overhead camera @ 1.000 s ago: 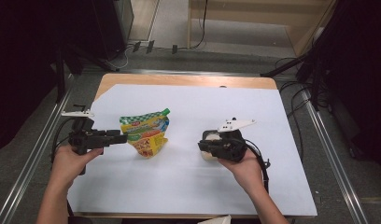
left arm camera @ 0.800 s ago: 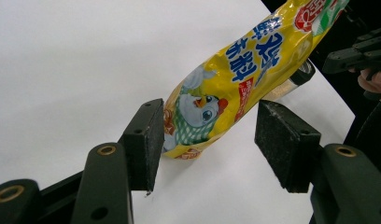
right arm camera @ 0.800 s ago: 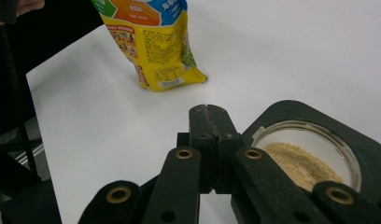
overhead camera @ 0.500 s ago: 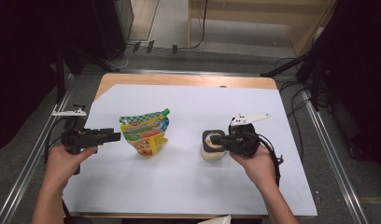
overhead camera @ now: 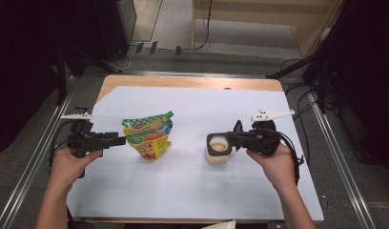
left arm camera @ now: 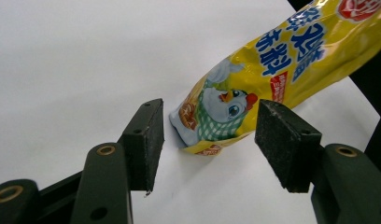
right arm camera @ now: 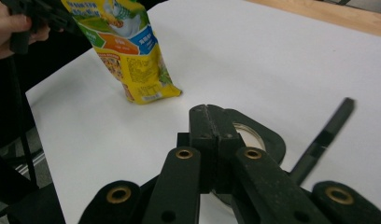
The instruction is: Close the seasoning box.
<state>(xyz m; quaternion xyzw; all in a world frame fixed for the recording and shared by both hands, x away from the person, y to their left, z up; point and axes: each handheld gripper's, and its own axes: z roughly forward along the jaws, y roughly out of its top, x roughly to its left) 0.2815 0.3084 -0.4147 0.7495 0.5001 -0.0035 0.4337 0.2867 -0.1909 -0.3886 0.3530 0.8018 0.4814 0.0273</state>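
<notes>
That yellow pouch (overhead camera: 148, 137) standing on the table (overhead camera: 192, 191) looks light, crinkly and floppy, so I'd pinch its flat bottom corner with the left claw (left arm camera: 209, 135), jaws apart around it, while the right claw (right arm camera: 212, 128) is fully closed over a jar (overhead camera: 218, 149).

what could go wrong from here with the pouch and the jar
The yellow pouch stands on its narrow base between the left gripper's open jaws without touching them; a one-sided nudge could tip it. The right gripper grips something thin at the open jar's rim; if it slips, the jar could tip and spill its pale contents on the white sheet.
</notes>
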